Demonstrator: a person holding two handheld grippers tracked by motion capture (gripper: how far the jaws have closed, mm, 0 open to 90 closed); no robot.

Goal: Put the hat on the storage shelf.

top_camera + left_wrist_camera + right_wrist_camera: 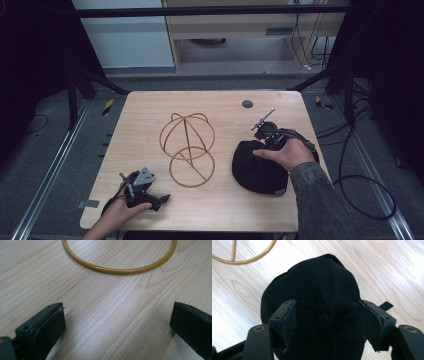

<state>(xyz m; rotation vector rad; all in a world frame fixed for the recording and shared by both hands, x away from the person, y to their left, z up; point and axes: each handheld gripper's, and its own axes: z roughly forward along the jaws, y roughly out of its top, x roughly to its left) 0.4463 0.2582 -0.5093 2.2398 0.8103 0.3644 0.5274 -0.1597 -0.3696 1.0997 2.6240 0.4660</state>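
A gold wire hat stand (187,145) sits mid-table, its dome leaning over a flat ring base (120,270). To its right lies a black cap (257,172). My right gripper (265,145) is at the cap's far side, the hand resting on the fabric. In the right gripper view the gripper (328,320) is open, with its jaws straddling the cap's (319,282) crown, where the cloth puckers between them. Part of the ring (244,257) curves past the top left corner there. My left gripper (159,200) is held near the front left edge. Nothing lies between the jaws of this open gripper (117,322), just above bare wood.
A small dark round disc (247,104) lies on the wooden table (145,115) toward the back right. Black cables (360,195) loop on the floor to the right. A metal rail (55,165) runs along the floor on the left.
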